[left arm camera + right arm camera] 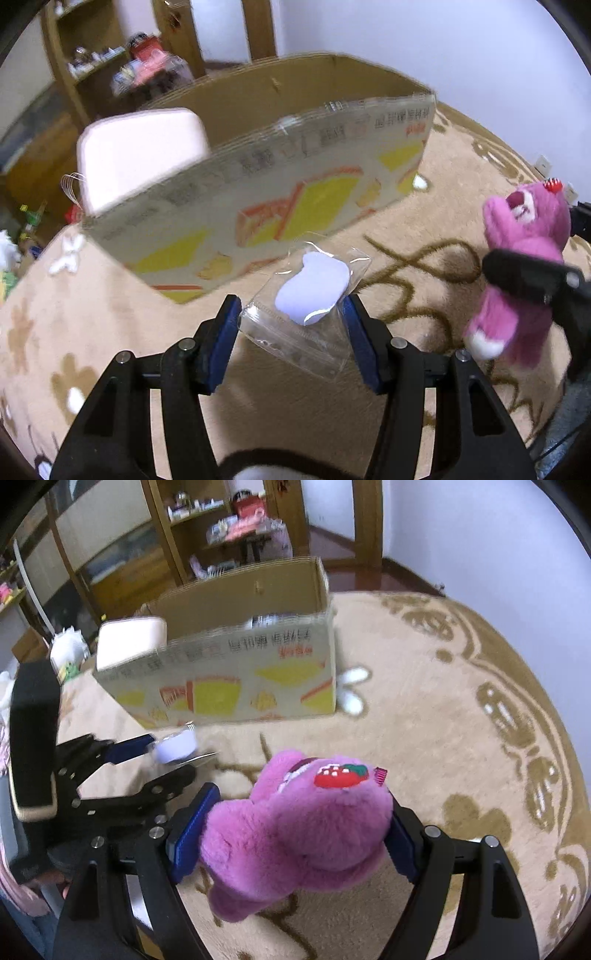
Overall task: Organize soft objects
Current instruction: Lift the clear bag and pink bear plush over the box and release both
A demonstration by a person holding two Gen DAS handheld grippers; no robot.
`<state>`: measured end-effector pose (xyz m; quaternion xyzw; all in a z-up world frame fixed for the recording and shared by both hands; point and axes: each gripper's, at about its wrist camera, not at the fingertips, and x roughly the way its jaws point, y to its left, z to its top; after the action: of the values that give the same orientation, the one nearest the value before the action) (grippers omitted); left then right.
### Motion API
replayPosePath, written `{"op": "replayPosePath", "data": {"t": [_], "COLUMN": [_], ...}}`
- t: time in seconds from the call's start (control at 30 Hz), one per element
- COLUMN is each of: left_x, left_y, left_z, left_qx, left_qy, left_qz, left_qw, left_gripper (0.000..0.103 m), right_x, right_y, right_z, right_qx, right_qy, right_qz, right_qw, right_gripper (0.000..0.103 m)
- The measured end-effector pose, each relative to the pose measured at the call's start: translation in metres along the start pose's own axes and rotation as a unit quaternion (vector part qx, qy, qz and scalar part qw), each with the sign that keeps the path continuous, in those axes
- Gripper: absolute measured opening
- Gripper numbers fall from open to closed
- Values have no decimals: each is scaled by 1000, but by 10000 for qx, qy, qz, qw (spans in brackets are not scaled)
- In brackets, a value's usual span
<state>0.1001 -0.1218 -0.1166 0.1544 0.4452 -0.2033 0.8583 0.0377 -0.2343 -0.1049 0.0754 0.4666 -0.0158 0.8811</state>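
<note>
Plush pink bear (295, 827), the larger soft thing, is clamped between the blue pads of the right hand-held gripper (295, 836) above the patterned rug (424, 709); only the right wrist view shows the red strawberry patch on its head, while the left wrist view shows it upright from the side, long axis vertical. Smaller, a clear bag (306, 306) with a pale lilac soft piece inside is gripped by the left hand-held gripper (291, 332), its length pointing toward the cardboard box (258, 192), where a white cushion (136, 155) stands.

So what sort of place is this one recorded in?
Most likely a room in a home: a patterned beige carpet covers the floor, a wooden shelf unit crowded with small items lines the wall, and an open cardboard box sits on the carpet.
</note>
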Motion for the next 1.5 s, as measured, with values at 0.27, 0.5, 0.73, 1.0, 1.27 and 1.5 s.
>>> {"op": "replayPosePath", "data": {"t": [0.27,0.5,0.73,1.0,1.27,1.5], "left_x": [-66,-99,-105,-89,-63,-37], "left_y": [8,22,33,42,44,41], "left_z": [2,20,43,72,89,91], "left_qx": [-159,-437,-516,-580,-512,-466], "left_qy": [-973,-1630,-1961,-2056,-1987,-1741], "left_qz": [601,806,832,799,781,626], "left_qw": [9933,9824,9757,9736,9756,9816], "left_gripper": [56,56,56,56,57,59], "right_x": [-42,-69,-80,-69,-39,-7], "right_y": [2,10,18,25,15,3], "right_z": [14,36,70,105,133,138], "right_qx": [29,-155,-405,-721,-682,-303], "right_qy": [-909,-1739,-2228,-2387,-2297,-2059], "right_qz": [167,285,466,606,755,1098], "right_qw": [9957,9842,9729,9665,9679,9719], "right_gripper": [87,87,87,87,87,88]}}
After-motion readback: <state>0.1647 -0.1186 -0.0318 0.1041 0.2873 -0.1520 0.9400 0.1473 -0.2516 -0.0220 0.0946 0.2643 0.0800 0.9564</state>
